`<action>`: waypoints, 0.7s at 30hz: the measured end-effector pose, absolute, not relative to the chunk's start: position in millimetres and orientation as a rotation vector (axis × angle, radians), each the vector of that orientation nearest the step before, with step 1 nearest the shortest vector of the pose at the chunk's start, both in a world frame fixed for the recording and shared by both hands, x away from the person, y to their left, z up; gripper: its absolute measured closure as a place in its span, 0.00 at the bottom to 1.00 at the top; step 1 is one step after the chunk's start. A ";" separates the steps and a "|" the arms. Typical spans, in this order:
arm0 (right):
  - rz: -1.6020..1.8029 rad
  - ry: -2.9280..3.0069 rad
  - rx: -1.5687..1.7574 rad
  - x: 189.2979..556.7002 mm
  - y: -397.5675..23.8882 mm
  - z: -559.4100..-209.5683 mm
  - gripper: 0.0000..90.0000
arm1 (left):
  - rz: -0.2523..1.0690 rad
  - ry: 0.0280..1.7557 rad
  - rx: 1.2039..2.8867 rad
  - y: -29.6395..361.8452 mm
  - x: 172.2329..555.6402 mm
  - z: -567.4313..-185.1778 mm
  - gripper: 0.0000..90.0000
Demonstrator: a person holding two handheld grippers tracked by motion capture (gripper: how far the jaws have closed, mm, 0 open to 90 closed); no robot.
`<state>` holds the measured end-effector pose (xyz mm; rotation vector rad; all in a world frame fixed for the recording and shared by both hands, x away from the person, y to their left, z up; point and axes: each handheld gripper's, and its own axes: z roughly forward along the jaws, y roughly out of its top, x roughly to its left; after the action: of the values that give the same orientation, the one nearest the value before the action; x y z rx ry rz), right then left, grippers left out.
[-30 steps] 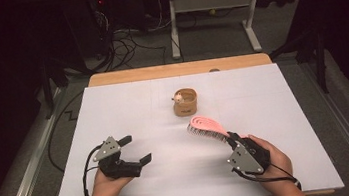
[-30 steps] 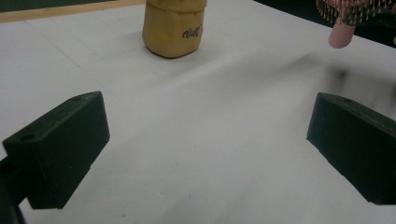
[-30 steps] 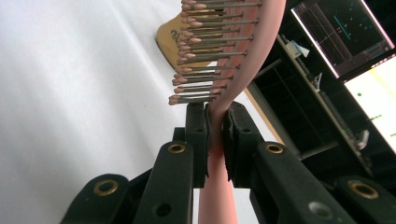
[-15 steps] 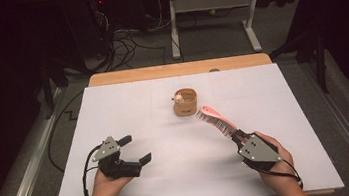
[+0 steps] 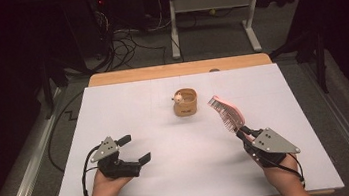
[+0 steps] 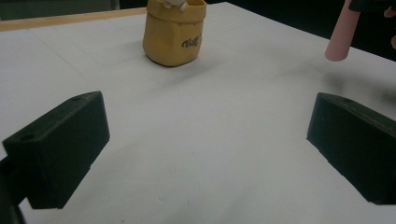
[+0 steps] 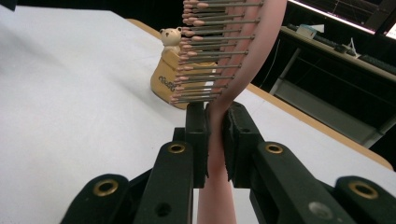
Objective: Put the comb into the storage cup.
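Your right tool is pinching the handle of a pink plastic hairbrush with rows of thin bristles; it is lifted off the surface, head slanting toward 11 o'clock. In the right gripper view the two black jaws clamp the pink stem from both sides. Just beside the brush head, at its 10 o'clock, stands a small tan pouch-shaped pot with a tiny cream bear figure at its rim. Your left tool rests low at 8 o'clock, jaws spread wide, holding nothing. Everything sits on a white sheet covering the tabletop, whose wooden far edge shows at 12 o'clock. Beyond lies a dark room: tangled cables on grey floor, white metal frame legs.
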<state>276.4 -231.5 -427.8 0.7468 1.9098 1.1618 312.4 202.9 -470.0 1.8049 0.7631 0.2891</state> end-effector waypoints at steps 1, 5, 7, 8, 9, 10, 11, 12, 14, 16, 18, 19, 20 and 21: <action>1.168 1.908 0.753 276.5 -232.0 -427.8 0.91 | 0.289 0.762 1.805 202.7 312.2 -470.1 0.00; 1.198 1.904 0.771 277.5 -234.7 -427.4 0.91 | 0.289 0.753 1.790 203.2 312.3 -469.8 0.00; 1.220 1.896 0.786 278.3 -236.3 -427.2 0.91 | 0.290 0.761 1.783 204.4 312.8 -470.0 0.00; 1.231 1.893 0.795 278.9 -237.5 -427.3 0.91 | 0.289 0.765 1.782 204.8 312.9 -470.3 0.00; 1.237 1.889 0.803 279.0 -238.0 -427.5 0.91 | 0.288 0.765 1.785 204.7 312.7 -470.7 0.00; 1.243 1.889 0.805 279.2 -238.9 -428.0 0.91 | 0.291 0.761 1.788 204.4 312.4 -470.6 0.00; 1.245 1.890 0.807 279.3 -239.5 -428.1 0.91 | 0.296 0.754 1.786 204.3 312.2 -470.5 0.00; 1.258 1.886 0.817 280.2 -240.7 -428.4 0.91 | 0.296 0.752 1.783 204.5 312.4 -470.4 0.00; 1.281 1.878 0.839 281.7 -243.4 -428.9 0.91 | 0.295 0.762 1.775 205.2 313.1 -470.7 0.00; 1.297 1.871 0.857 282.0 -245.5 -429.4 0.91 | 0.292 0.757 1.777 205.0 312.7 -470.6 0.00; 1.299 1.866 0.868 282.8 -247.5 -429.5 0.91 | 0.292 0.757 1.768 205.4 313.1 -470.6 0.00; 1.313 1.859 0.882 283.7 -248.9 -429.6 0.91 | 0.290 0.760 1.766 205.5 313.3 -470.8 0.00; 1.319 1.855 0.888 284.1 -249.7 -429.6 0.91 | 0.287 0.762 1.768 205.5 313.3 -471.0 0.00; 1.324 1.853 0.895 283.9 -250.4 -429.6 0.91 | 0.288 0.759 1.770 205.2 312.8 -471.3 0.00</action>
<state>283.9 -250.4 -429.6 0.8953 1.8526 1.3238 312.8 205.2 -471.3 1.7703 0.7589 0.2875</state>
